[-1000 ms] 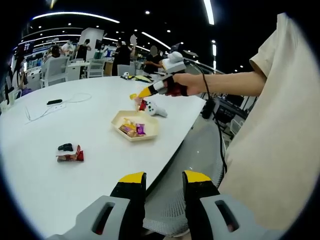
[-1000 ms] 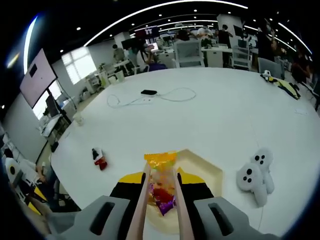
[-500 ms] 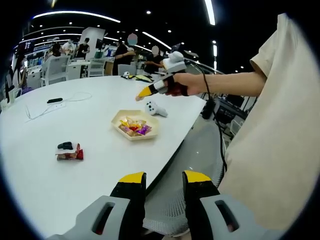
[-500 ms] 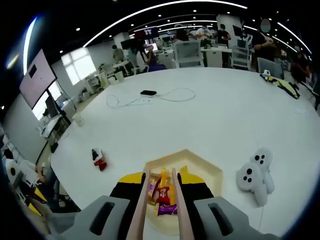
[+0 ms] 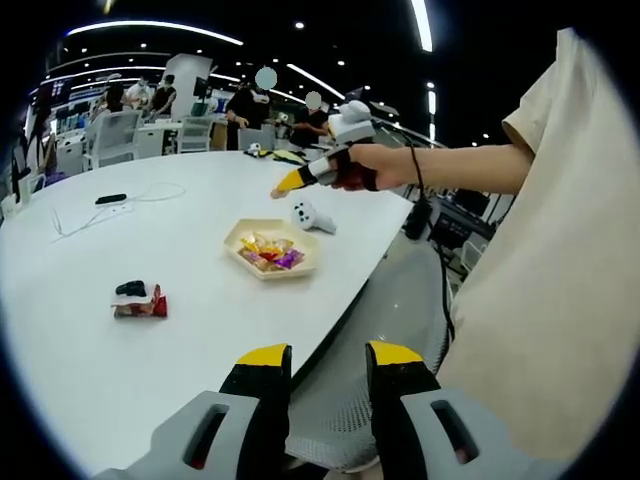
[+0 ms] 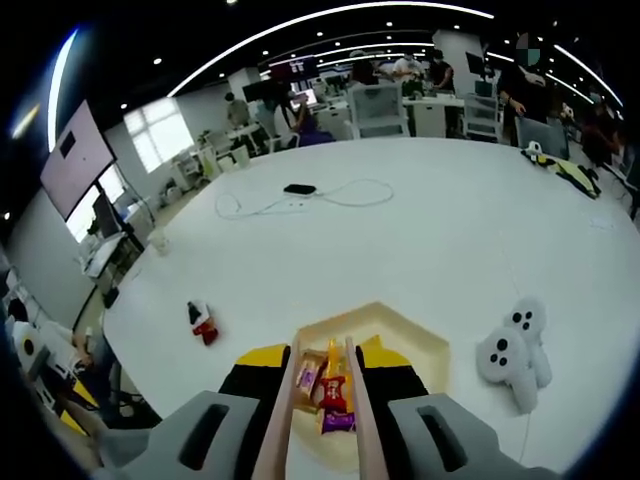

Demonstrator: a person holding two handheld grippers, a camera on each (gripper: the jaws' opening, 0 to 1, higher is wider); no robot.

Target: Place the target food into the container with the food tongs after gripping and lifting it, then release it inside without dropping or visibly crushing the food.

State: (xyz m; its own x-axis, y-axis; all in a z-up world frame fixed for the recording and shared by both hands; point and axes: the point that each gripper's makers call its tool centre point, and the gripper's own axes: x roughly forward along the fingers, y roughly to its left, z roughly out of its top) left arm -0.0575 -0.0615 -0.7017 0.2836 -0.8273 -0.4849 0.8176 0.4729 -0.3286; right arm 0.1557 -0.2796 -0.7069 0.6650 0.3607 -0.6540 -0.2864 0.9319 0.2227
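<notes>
Right gripper view: nearest the camera, the right gripper (image 6: 322,385) rises from the bottom edge, its black, yellow-tipped jaws pressed against the arms of slim, pale food tongs (image 6: 320,400). The tong arms run forward, nearly parallel, with a narrow gap and nothing between their tips. Directly beyond and below the tips sits the container (image 6: 420,345), a shallow cream tray with angled sides, on the smooth white table (image 6: 420,230). The target food, glossy wrapped snacks (image 6: 330,385) in orange, red and purple, lies inside it, in line with the tongs' long axis. A red snack packet (image 6: 203,325) lies well apart to the left, and a white controller (image 6: 510,352) just beside the tray's right. In the left gripper view, the left gripper (image 5: 325,375) hangs at the table's near edge, jaws parted and empty, much farther from the tray.
</notes>
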